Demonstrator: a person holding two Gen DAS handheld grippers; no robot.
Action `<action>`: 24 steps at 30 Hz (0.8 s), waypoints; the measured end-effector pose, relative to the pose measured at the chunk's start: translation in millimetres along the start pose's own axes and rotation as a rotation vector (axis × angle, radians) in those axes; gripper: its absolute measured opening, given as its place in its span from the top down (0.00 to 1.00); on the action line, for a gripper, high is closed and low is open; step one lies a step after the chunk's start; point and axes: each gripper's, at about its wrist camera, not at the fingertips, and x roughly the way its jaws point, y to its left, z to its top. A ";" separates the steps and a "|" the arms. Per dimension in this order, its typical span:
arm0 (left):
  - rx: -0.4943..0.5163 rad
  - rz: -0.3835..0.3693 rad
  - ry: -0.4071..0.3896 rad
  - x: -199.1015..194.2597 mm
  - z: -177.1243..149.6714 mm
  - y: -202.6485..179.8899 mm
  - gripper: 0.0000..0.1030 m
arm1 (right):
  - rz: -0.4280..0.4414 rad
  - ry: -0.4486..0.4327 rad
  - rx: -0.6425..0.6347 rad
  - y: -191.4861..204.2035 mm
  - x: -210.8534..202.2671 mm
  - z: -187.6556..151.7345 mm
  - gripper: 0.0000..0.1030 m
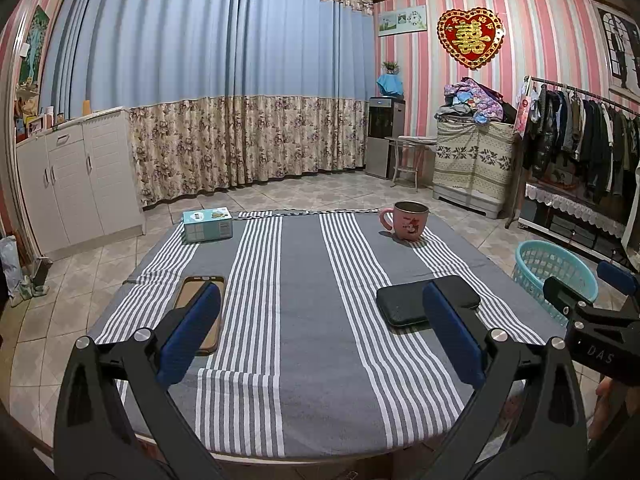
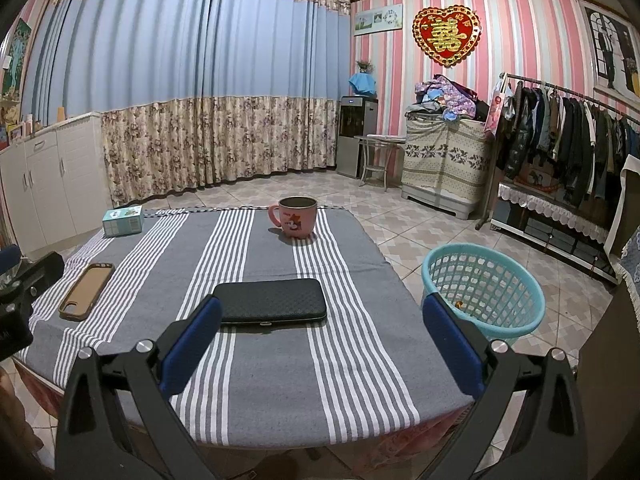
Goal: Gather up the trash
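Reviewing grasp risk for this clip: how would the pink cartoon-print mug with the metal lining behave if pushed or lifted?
The pink cartoon-print mug looks rigid, so it probably won't deform. It stands upright on the striped cloth, wider than tall, so likely slides rather than tips. Contents aren't visible; weight uncertain.

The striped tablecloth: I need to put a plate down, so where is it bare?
The striped tablecloth is bare in front, between the two grippers and the black case. Also bare: the middle strip between the brown phone case and black case, back to between the teal box and pink mug. Nowhere is crowded.
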 end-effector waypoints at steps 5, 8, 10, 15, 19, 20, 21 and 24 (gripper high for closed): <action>-0.002 0.001 -0.001 -0.1 0.1 -0.6 0.05 | 0.001 -0.001 0.000 0.7 -0.6 0.4 0.04; -0.001 0.000 -0.001 0.1 -0.2 -0.1 0.05 | 0.001 -0.002 0.000 0.0 -0.4 0.3 0.04; -0.001 0.002 -0.002 0.0 -0.3 -0.4 0.05 | 0.001 -0.001 0.000 0.6 -0.5 0.5 0.04; -0.002 0.001 -0.003 -0.5 1.8 0.4 0.05 | 0.000 -0.001 0.000 -0.3 -0.1 0.5 0.04; -0.003 0.001 -0.003 -0.2 1.1 1.1 0.05 | 0.001 0.000 0.000 0.6 -0.4 0.3 0.04; -0.002 0.001 -0.003 -0.2 1.1 0.8 0.05 | 0.001 0.000 0.000 0.9 -0.5 0.3 0.04; -0.002 0.001 -0.003 -0.2 0.9 1.2 0.05 | 0.001 0.000 -0.001 1.0 -0.4 0.3 0.04; -0.003 0.001 -0.003 -0.2 0.7 1.0 0.05 | 0.001 0.002 -0.003 0.7 0.7 -0.8 0.04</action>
